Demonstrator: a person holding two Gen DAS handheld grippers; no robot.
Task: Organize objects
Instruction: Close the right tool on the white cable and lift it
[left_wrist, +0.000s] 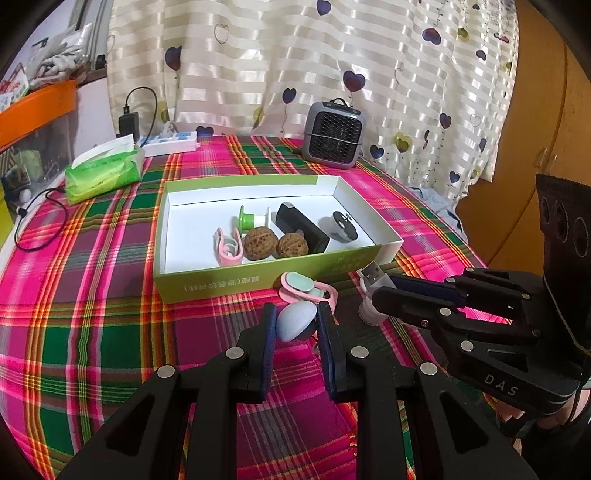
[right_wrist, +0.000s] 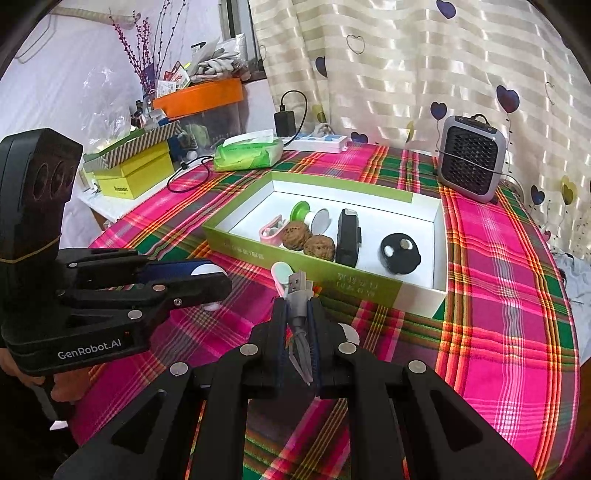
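Looking along the left tongs (left_wrist: 295, 325), their pads are clamped on a pale blue rounded puff (left_wrist: 295, 320), held over the plaid-covered desk (left_wrist: 110, 332) just before the green-walled cardboard box (left_wrist: 229, 282). In the right view, the right tongs (right_wrist: 298, 325) are closed on a grey USB cable plug (right_wrist: 297, 295). Both seem mid-carry; next, each must clear the box's near wall before release.

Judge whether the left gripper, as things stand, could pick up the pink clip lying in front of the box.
Probably not yet: the left gripper is already shut on a blue-grey round object. The pink clip lies uncovered just beyond it, outside the green box.
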